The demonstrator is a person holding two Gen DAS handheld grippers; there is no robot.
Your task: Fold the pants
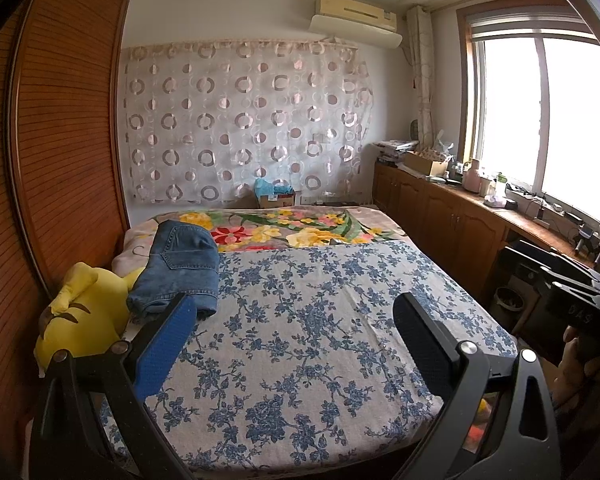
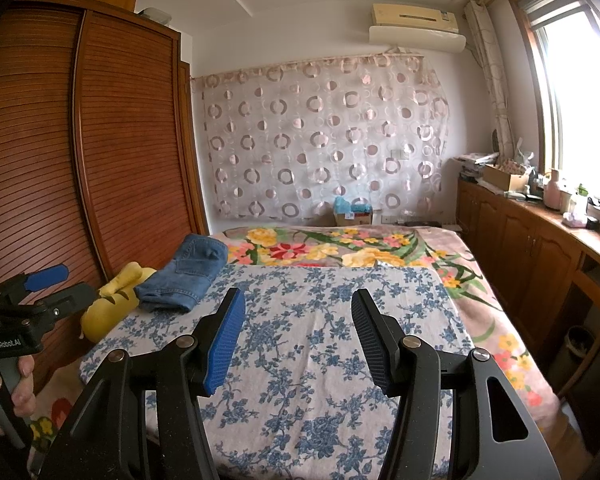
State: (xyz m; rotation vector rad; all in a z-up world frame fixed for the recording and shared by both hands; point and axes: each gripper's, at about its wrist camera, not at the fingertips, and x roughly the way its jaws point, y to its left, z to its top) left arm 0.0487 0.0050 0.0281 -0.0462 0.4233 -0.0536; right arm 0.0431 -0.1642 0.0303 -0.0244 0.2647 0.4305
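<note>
Blue denim pants [image 1: 180, 268] lie folded in a compact stack at the far left of the bed, partly on a yellow plush toy [image 1: 80, 320]. They also show in the right wrist view [image 2: 188, 272]. My left gripper [image 1: 296, 320] is open and empty, held above the blue floral sheet [image 1: 300, 340], its left finger just in front of the pants. My right gripper [image 2: 298, 320] is open and empty above the sheet [image 2: 300, 380], well short of the pants. The left gripper [image 2: 48, 284] also shows at the left edge of the right wrist view, held in a hand.
A wooden slatted wardrobe [image 1: 60, 140] stands along the bed's left side. A colourful flowered blanket [image 1: 292, 228] covers the bed's far end. Low wooden cabinets [image 1: 452, 220] with clutter run under the window on the right. A cardboard box [image 1: 276, 198] sits behind the bed.
</note>
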